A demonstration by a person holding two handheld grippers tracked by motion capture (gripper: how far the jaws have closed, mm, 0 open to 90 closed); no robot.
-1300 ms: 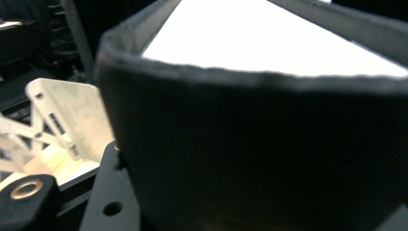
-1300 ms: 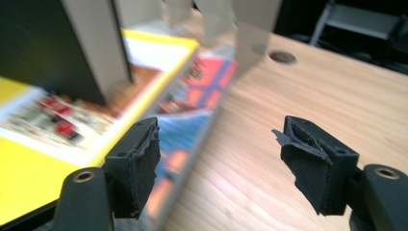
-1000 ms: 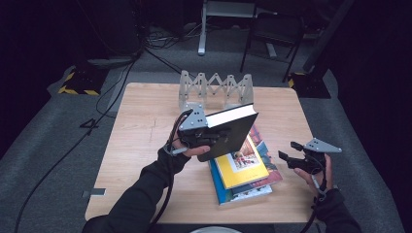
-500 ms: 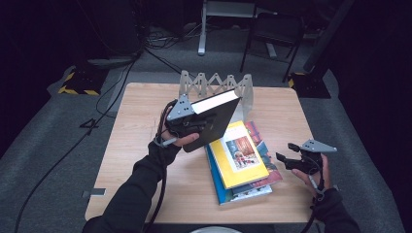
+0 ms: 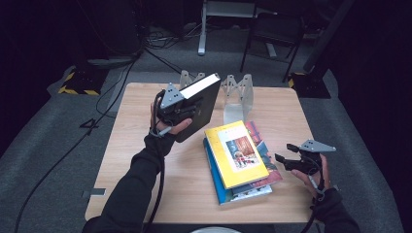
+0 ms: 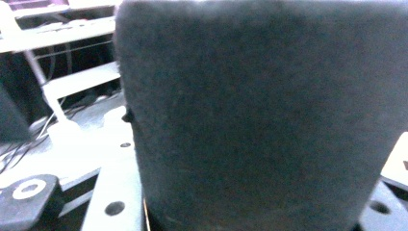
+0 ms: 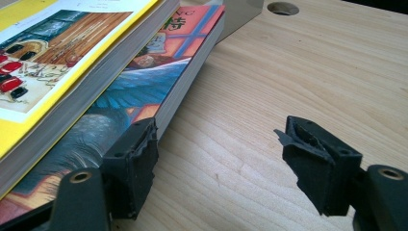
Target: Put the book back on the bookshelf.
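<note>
My left gripper is shut on a thick black book and holds it tilted above the table's back, right in front of the metal zigzag book rack. In the left gripper view the black book stands close against the lens, with a pale holed plate of the rack beneath it. A stack of books lies on the table with a yellow book on top. My right gripper stands open just right of the stack. In the right gripper view my right gripper spans bare wood beside the stack's edge.
The wooden table is bare at the left and front. Below the yellow book lie a red-covered book and a blue one. Cables and a yellow-black striped base lie on the grey floor behind the table.
My left gripper has carried the black book off the stack, left and toward the rack at the back. The yellow cover is now bare. The right gripper has kept its place.
</note>
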